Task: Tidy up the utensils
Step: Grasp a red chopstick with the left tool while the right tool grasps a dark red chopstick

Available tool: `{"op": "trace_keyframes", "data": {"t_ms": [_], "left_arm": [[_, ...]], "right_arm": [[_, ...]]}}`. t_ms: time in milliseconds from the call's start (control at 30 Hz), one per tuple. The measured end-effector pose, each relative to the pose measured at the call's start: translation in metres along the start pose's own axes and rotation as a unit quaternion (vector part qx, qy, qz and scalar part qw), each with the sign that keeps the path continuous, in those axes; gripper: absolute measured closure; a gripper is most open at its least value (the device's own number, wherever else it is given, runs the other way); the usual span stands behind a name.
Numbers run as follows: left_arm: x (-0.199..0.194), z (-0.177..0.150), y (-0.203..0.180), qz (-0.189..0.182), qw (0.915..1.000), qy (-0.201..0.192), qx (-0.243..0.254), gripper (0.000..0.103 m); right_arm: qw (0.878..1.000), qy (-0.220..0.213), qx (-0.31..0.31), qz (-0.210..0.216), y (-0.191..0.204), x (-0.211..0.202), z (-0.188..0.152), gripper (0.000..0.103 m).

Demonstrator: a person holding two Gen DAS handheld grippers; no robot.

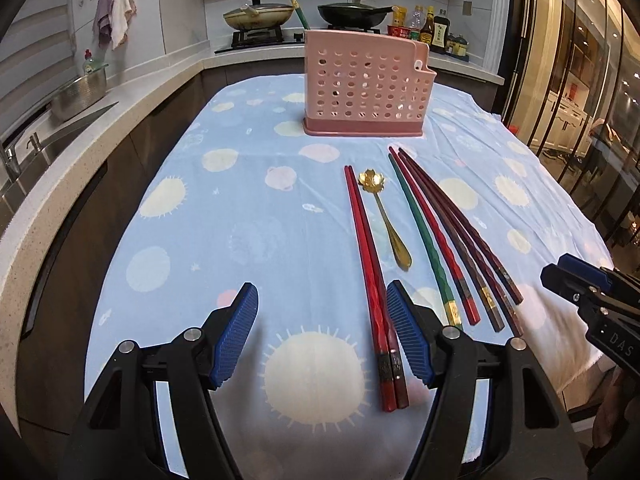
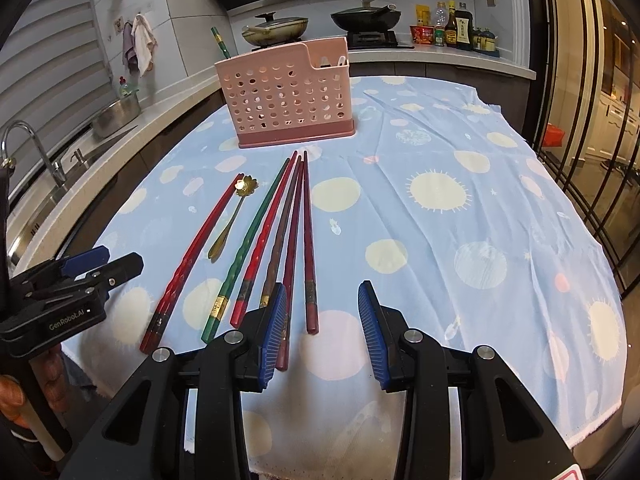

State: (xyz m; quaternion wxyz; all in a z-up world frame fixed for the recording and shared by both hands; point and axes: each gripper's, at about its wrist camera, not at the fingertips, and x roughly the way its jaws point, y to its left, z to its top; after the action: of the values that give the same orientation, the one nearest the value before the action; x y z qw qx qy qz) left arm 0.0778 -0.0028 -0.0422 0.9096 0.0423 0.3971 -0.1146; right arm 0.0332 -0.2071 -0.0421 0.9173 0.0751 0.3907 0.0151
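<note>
On the worktop, covered by a blue patterned cloth, the utensils are being left in a loose row: a red pair of chopsticks, a gold spoon, a green chopstick and several darker chopsticks, all pointing toward the pink holder standing at the far end, where one green chopstick is already being kept upright. The left gripper is being held low with its fingers spread and nothing between them; the red pair is lying just inside the right-hand finger. The right gripper is being held with its fingers spread more narrowly, also empty, one dark chopstick end lying in the gap. The step in hand is probably the pickup. It is being done well if the fingers are being lowered squarely across the thick ends, if both sticks of a pair are being caught together, and if the cloth is not being pinched along with them
</note>
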Motion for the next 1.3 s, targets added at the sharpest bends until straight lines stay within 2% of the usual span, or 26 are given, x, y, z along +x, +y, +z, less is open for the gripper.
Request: {"op": "trace_keyframes", "data": {"t_ms": [367, 600, 733, 900, 1167, 1300], "left_arm": [[0.012, -0.028, -0.001, -0.009, 0.9993, 0.035, 0.005, 0.04], [0.016, -0.028, -0.001, -0.008, 0.9993, 0.035, 0.006, 0.038], [0.02, -0.032, -0.001, 0.013, 0.9992, 0.033, 0.018, 0.039], [0.02, -0.03, 0.002, 0.009, 0.9994, 0.032, 0.011, 0.039], [0.021, -0.026, 0.014, 0.009, 0.9996, 0.025, 0.002, 0.06], [0.021, -0.026, 0.019, 0.005, 0.9997, 0.023, -0.003, 0.064]], "right_arm": [[1.0, 0.012, 0.004, 0.002, -0.001, 0.009, -0.009, 0.066], [1.0, 0.013, 0.004, 0.002, 0.0, 0.01, -0.009, 0.066], [1.0, 0.014, 0.004, 0.002, 0.0, 0.012, -0.01, 0.066], [1.0, 0.018, 0.003, 0.002, 0.0, 0.015, -0.01, 0.066], [1.0, 0.025, -0.002, 0.0, 0.001, 0.028, -0.008, 0.071], [1.0, 0.03, -0.008, 0.0, 0.004, 0.036, -0.007, 0.077]]}}
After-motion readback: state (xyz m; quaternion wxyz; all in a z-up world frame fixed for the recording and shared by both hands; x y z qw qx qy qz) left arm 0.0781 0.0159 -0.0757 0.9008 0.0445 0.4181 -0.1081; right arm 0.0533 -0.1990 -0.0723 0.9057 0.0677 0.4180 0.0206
